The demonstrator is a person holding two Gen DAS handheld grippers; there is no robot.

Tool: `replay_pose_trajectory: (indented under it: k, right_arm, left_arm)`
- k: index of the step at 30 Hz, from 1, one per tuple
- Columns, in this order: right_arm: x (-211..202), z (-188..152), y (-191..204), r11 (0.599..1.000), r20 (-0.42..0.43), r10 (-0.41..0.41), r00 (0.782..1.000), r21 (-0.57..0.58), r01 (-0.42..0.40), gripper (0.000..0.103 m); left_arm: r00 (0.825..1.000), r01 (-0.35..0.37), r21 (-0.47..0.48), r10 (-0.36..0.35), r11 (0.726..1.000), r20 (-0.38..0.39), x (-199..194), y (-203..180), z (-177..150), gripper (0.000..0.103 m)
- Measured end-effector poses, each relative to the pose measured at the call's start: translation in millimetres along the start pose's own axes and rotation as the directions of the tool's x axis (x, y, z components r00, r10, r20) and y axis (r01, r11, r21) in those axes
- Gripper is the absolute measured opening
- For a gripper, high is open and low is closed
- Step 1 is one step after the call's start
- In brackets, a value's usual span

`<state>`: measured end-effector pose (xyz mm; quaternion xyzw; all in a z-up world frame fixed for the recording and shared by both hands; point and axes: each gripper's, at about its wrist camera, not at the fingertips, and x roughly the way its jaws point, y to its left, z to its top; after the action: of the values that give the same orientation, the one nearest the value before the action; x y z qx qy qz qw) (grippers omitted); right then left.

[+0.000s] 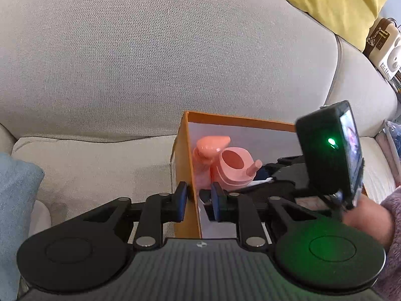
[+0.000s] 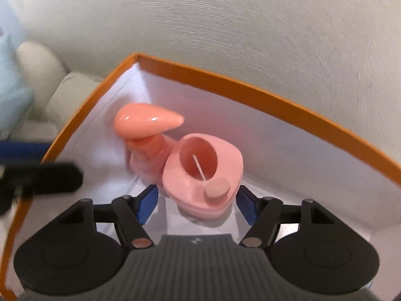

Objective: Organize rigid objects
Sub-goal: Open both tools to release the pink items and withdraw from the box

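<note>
Left gripper narrowed astride orange box wall, pads seemingly pinching it. Right gripper gapes around pink container on the box floor, untouched. Steady box; withdraw right straight up

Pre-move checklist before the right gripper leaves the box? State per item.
1. Left gripper straddles the orange box wall, pads close on both sides; actual pinch: cannot tell.
2. Right gripper open, pads clear of the pink container: ok.
3. Pink container sits on the box floor: ok.
4. Pink pump bottle stands in the box corner, touching the container: ok.
5. Thin stick inside the container, secure: cannot tell.
6. Box sits level on the sofa: cannot tell.
</note>
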<state>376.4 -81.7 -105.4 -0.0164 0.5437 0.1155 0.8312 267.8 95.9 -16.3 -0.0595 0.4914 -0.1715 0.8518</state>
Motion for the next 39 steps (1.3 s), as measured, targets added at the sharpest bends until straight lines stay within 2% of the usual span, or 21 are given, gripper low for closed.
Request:
replay_pose_trajectory:
  k: [2,7,15,17,20,21,26,30,33,36,39]
  right_arm:
    - [4.8,1.7,-2.3,0.998,-0.009,-0.016,1.000,0.053,0.017,0.070]
    - [6.4,1.1,-7.7,0.996,-0.013,-0.013,1.000,0.087,0.014,0.069]
    - [-18.1,-8.8,-10.6,1.000,-0.023,-0.001,1.000,0.014,0.001,0.067]
    - [-22.5,-11.9,-8.9,1.000,-0.028,-0.002,1.000,-0.011,0.002,0.051]
    - [-22.4,-12.5,-4.4,0.999,-0.019,-0.025,0.999,-0.043,0.024,0.038]
    - [-20.9,-11.6,-3.7,0.998,-0.017,-0.040,0.999,-0.042,0.040,0.037]
    - [-18.2,1.5,-13.7,1.000,-0.024,-0.028,0.999,0.006,0.029,0.037]
    - [-39.3,-5.7,-16.2,1.000,0.000,-0.020,1.000,0.006,0.020,0.041]
    - [-68.4,-17.9,-23.3,0.999,0.056,-0.046,0.997,0.007,0.046,0.051]
    - [-106.8,-36.9,-39.6,0.995,0.135,-0.096,0.986,0.028,0.093,0.062]
    - [-143.2,-70.2,-58.8,0.985,0.194,-0.168,0.967,0.066,0.158,0.067]
  left_arm:
    - [1.000,0.000,0.001,0.000,1.000,0.001,-0.4,0.6,-0.6,0.022]
    - [1.000,-0.013,0.018,0.013,1.000,0.008,0.2,-1.5,-2.6,0.022]
    - [0.999,-0.027,0.037,0.027,0.999,0.018,-1.7,-4.7,-4.0,0.022]
    - [0.999,-0.029,0.040,0.028,0.999,0.020,-0.5,-5.1,-4.7,0.022]
    - [0.999,-0.037,0.053,0.035,0.998,0.024,1.7,-7.1,-5.5,0.022]
    - [0.999,-0.037,0.055,0.036,0.998,0.023,2.4,-7.6,-5.2,0.022]
    - [0.999,-0.037,0.050,0.036,0.998,0.025,-0.2,-7.2,-4.9,0.022]
    - [0.998,-0.051,0.049,0.050,0.997,0.027,-7.2,-9.6,-8.1,0.025]
    - [0.997,-0.066,0.022,0.065,0.998,0.051,-21.6,-9.9,-10.7,0.036]
    - [0.996,-0.051,-0.005,0.051,0.999,0.072,-35.1,-12.4,-13.5,0.044]
    - [0.994,-0.073,-0.004,0.073,0.997,0.081,-42.5,-19.4,-19.9,0.046]
